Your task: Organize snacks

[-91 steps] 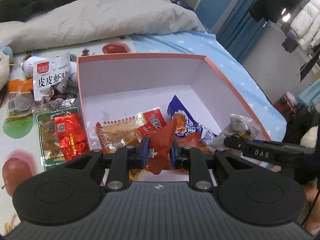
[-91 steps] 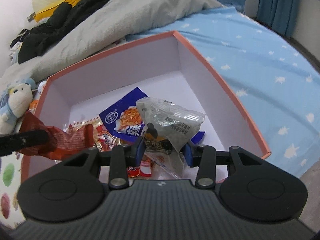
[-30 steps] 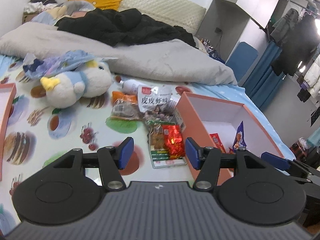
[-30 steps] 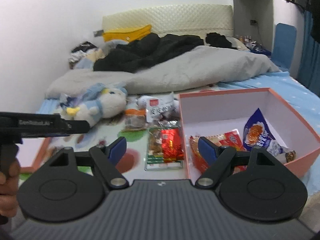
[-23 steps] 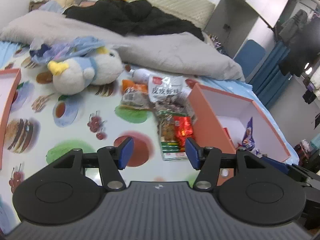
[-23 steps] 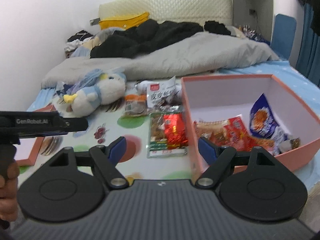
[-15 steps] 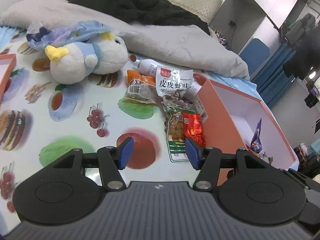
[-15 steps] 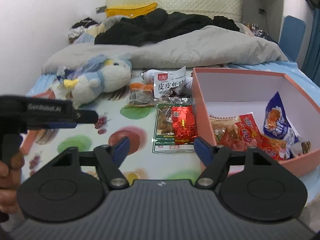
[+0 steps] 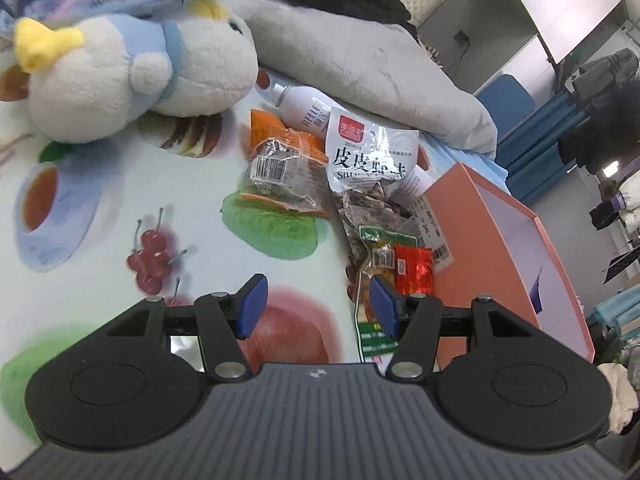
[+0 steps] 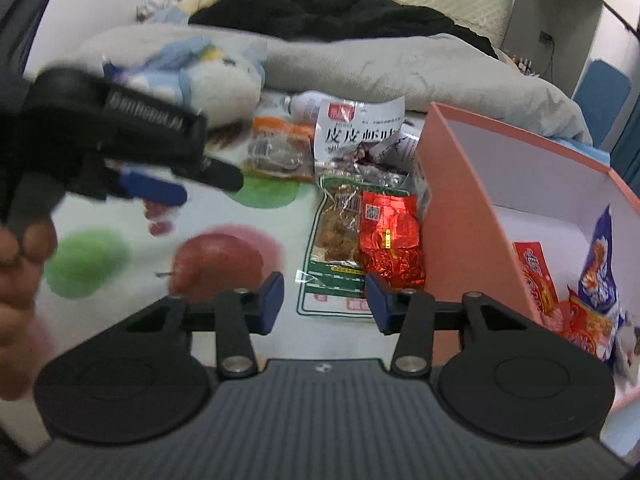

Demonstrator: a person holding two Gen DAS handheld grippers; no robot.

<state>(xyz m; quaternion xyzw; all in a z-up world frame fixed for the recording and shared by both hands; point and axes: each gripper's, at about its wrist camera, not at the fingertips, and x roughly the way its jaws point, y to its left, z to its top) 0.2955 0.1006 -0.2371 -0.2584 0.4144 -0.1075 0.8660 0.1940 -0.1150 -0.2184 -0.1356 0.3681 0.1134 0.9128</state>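
Note:
Loose snacks lie on the fruit-print sheet left of the salmon box (image 9: 492, 240) (image 10: 460, 216). They are an orange-edged clear packet (image 9: 280, 168) (image 10: 276, 148), a white shrimp-snack bag (image 9: 368, 152) (image 10: 356, 128), a green-labelled clear pack (image 9: 372, 276) (image 10: 332, 248) and a red foil packet (image 9: 414, 268) (image 10: 390, 236). My left gripper (image 9: 314, 306) hangs open and empty over the sheet, its right pad near the green pack. My right gripper (image 10: 324, 302) has closing jaws with nothing pressed between them, just above the green pack's near end. Several packets lie inside the box (image 10: 568, 288).
A white and blue plush bird (image 9: 132, 68) (image 10: 216, 80) and a white bottle (image 9: 304, 108) lie beyond the snacks. A grey quilt (image 9: 360, 52) and black clothes cover the far bed. The left gripper's body and a hand (image 10: 24, 252) fill the right wrist view's left side.
Both grippers came down and forward toward the loose snacks beside the box. The right gripper's jaws narrowed. The left gripper's jaws kept their width.

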